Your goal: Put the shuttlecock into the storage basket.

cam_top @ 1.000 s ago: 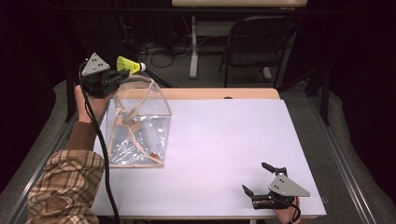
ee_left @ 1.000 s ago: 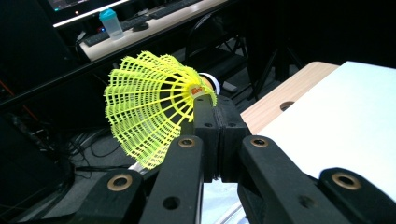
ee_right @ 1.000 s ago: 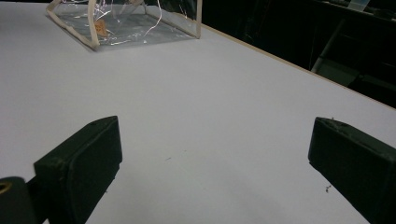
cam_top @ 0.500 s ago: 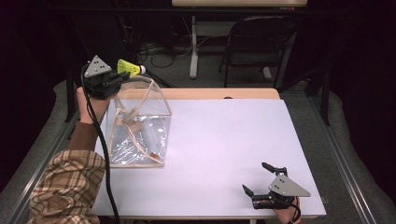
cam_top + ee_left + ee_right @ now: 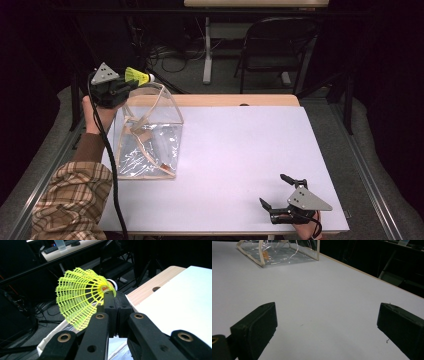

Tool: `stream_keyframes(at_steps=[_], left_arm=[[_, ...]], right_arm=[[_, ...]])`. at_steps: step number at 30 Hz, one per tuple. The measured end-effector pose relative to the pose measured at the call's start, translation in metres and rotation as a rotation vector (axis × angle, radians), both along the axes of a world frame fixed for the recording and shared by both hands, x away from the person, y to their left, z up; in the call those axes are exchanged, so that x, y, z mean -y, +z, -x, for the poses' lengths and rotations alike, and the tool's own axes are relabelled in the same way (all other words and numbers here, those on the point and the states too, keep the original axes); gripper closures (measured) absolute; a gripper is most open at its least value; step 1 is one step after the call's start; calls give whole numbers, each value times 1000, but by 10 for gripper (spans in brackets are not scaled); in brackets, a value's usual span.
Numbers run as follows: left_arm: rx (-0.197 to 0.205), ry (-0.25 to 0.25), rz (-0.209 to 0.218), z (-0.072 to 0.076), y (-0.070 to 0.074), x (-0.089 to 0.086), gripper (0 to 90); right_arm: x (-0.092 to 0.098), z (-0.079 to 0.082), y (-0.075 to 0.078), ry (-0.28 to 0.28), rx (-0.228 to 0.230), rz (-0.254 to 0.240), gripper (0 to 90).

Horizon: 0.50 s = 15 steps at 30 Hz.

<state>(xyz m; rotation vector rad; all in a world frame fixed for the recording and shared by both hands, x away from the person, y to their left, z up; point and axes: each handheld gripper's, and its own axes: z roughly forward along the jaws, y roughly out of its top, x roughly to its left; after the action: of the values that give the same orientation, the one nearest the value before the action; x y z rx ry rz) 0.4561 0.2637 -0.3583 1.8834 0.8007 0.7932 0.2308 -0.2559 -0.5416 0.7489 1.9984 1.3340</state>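
Little has changed since the earlier frames: the left gripper (image 5: 131,84) holds its place at the upper left of the high view, and the right gripper (image 5: 278,192) rests where it was at the lower right.

In the left gripper view, the left gripper's (image 5: 115,298) jaws are pinched tight on a yellow shuttlecock (image 5: 83,298), gripping it near the neck where the mesh skirt meets the white cork tip. A small orange band with writing sits at that neck, too small to read. In the high view the shuttlecock (image 5: 138,77) hangs just above the top rim of a clear plastic bag (image 5: 150,145) with beige trim, which stands on the white table (image 5: 240,150) at the left of the frame.

The right gripper (image 5: 327,322) has its jaws spread wide with nothing between them, low over the bare table surface (image 5: 319,297). Its view shows the bag (image 5: 279,251) at the upper left, with a small orange tag on the trim whose print cannot be made out.
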Motion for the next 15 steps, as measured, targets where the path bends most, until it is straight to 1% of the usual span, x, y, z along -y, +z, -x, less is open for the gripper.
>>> stream_keyframes(at_steps=[14,15], left_arm=[[-31,0,-18,-3,-12,0,895],[-34,1,-14,-3,-13,0,895]], right_arm=[[0,0,0,3,-1,0,25],[0,0,0,2,-1,-2,25]])
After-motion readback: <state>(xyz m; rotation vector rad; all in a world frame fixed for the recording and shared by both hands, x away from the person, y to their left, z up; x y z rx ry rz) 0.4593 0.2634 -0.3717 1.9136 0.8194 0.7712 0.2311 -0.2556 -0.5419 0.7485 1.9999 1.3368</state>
